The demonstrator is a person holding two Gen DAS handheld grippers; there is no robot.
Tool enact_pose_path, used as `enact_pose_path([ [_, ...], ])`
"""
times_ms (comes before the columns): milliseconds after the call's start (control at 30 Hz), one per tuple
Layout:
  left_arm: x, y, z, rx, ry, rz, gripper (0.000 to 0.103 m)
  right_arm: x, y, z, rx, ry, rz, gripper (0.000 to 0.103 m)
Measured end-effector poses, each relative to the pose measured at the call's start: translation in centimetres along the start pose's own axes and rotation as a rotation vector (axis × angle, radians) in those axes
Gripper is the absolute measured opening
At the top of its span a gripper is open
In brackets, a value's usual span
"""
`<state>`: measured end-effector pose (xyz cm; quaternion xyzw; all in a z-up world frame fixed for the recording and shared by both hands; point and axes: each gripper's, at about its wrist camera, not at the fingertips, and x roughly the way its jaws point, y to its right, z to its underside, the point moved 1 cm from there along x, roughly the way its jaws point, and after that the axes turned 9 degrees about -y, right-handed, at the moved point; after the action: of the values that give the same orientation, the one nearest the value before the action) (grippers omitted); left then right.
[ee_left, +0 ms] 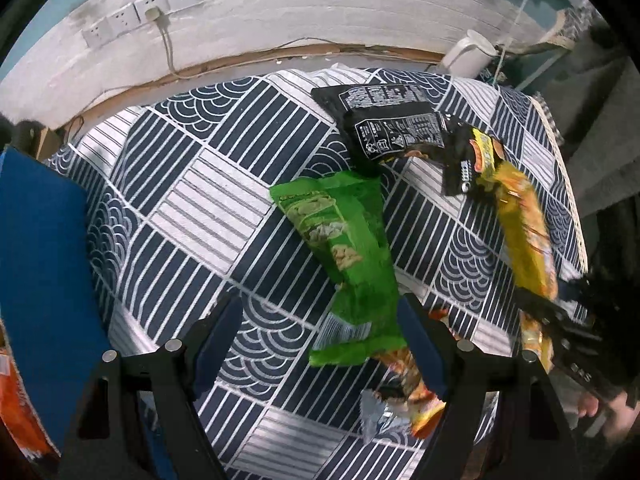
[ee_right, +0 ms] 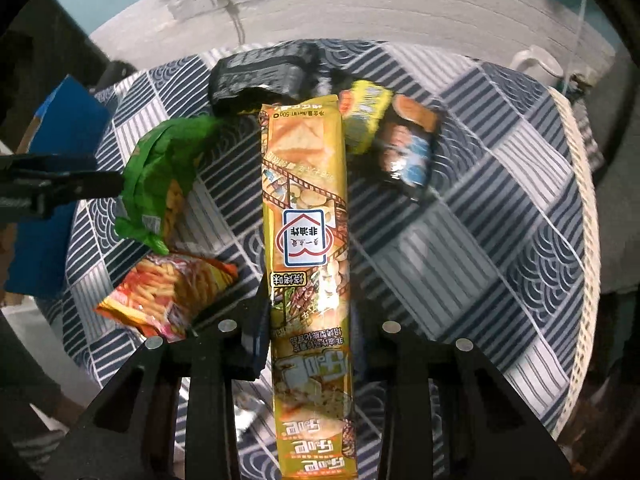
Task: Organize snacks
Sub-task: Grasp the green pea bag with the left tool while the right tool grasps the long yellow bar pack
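**Snack sort: one pack in hand, rest loose on the table**

Table [ee_left: 224, 208], blue-and-white patterned cloth, takes up most of both views. Blue box [ee_left: 44, 264] stands at its left edge; something orange shows low beside it in the left wrist view, can't tell if that's a snack already stowed. White kettle [ee_left: 466, 56] at the far right edge, wall sockets [ee_left: 136, 16] on the wall beyond.

Progress, my read: early. No sorted group visible. Snacks lie scattered mid-table, some overlapping.

Count as far as visible, six packs:
- 1 long yellow pack [ee_right: 306, 216], clamped at its near end in the right gripper [ee_right: 310, 340], lifted off the cloth and pointing toward the far side.
- 1 green bag [ee_left: 348, 248], flat on the cloth, centre-left, its near end lying over the orange bag.
- 1 orange fries bag [ee_right: 168, 292], near, just left of the yellow pack.
- 1 black pouch [ee_left: 394, 124], far side.
- 1 yellow-and-black pack [ee_right: 366, 114], far, right of the black pouch.
- 1 dark pack with blue print [ee_right: 408, 152], touching the yellow-and-black one.

Left gripper [ee_left: 320, 344]: jaws wide apart, holding nothing, hanging over the near end of the green bag, likely next pick.

Left to do: place the yellow pack, then clear the other five.
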<state>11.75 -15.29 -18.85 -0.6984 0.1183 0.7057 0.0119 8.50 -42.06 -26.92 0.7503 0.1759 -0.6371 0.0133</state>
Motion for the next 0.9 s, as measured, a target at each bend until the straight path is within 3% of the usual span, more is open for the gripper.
enact_pose_path([
  [200, 1.7, 1.2, -1.7, -0.031, -0.011, 0.017, 0.081, -1.4, 3.9, 0.7, 0.076, 0.034, 0.002, 0.031],
  [533, 4.9, 2.0, -2.7, 0.033, -0.049, -0.062, 0.079, -2.1, 7.4, 0.8, 0.134, 0.053, 0.025, 0.031],
  [567, 5.0, 1.9, -2.7, 0.038, -0.046, -0.066, 0.076, -2.1, 7.5, 0.7, 0.137, 0.055, 0.024, 0.031],
  [633, 5.1, 1.6, -2.5, 0.053, -0.041, -0.054, 0.054, -2.2, 7.5, 0.5, 0.137, 0.059, 0.019, 0.031],
  [700, 5.2, 1.2, -2.3, 0.054, -0.049, -0.048, 0.039, -2.2, 7.3, 0.4, 0.136, 0.061, 0.021, 0.031],
  [900, 3.9, -0.1, -1.2, 0.071, -0.017, -0.053, 0.030, -2.9, 6.3, -0.1, 0.120, 0.075, 0.021, 0.031],
])
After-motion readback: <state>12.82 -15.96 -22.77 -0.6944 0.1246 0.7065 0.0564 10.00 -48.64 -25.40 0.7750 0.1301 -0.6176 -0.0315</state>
